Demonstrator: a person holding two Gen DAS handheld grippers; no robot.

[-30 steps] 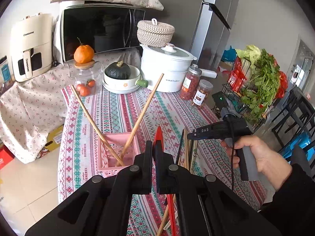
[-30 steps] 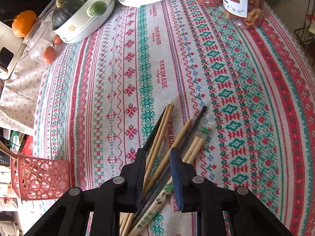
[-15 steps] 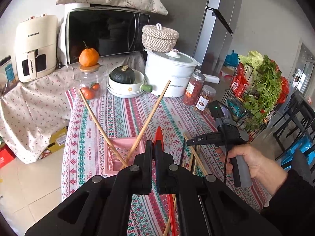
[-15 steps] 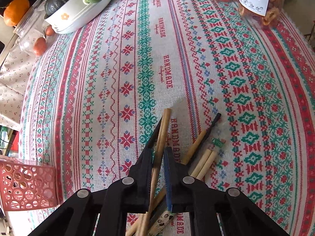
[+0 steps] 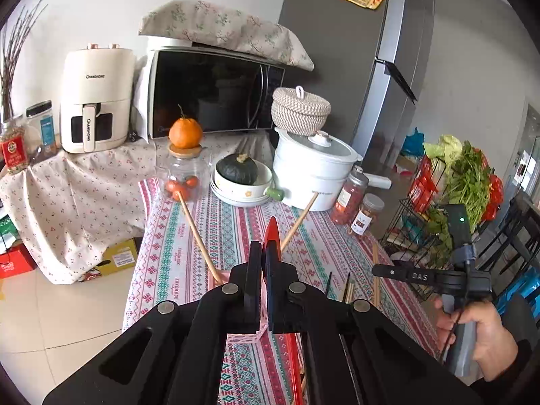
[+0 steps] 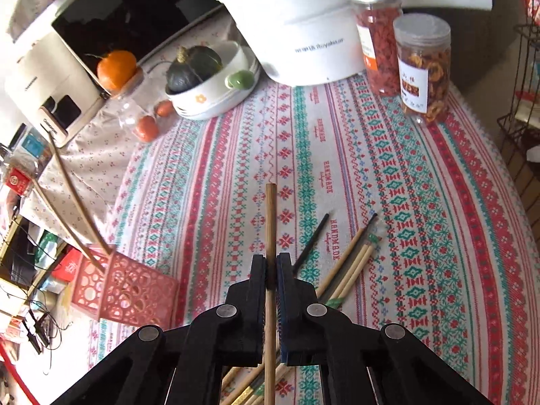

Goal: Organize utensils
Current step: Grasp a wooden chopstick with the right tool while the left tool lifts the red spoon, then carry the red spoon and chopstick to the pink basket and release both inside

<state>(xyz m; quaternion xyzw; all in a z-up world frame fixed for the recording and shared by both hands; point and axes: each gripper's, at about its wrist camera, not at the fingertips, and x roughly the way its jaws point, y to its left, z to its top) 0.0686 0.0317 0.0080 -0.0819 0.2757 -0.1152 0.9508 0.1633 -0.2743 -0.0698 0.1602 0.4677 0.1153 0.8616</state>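
My right gripper point(image 6: 270, 266) is shut on a wooden chopstick point(image 6: 270, 219) and holds it above the tablecloth, pointing forward. A pile of wooden and dark chopsticks point(image 6: 351, 263) lies on the cloth just right of it. My left gripper point(image 5: 263, 256) is shut on a red utensil point(image 5: 272, 236) whose tip sticks out past the fingers. The pink perforated basket point(image 6: 125, 292) stands at the left with two wooden chopsticks point(image 6: 77, 209) leaning in it. In the left wrist view the basket point(image 5: 216, 275) is mostly hidden behind my gripper, and the right gripper point(image 5: 374, 270) is at the right.
At the table's far end stand a white pot point(image 6: 300, 33), two spice jars point(image 6: 422, 67), a bowl with a green squash point(image 6: 209, 77) and a glass jar point(image 6: 135, 118) topped by an orange. A microwave point(image 5: 216, 91) and air fryer point(image 5: 96, 101) sit behind. A vegetable rack point(image 5: 452, 195) stands right.
My right gripper closed on one wooden chopstick from the pile and lifted it off the cloth. The left gripper has risen and pulled back, still holding the red utensil.
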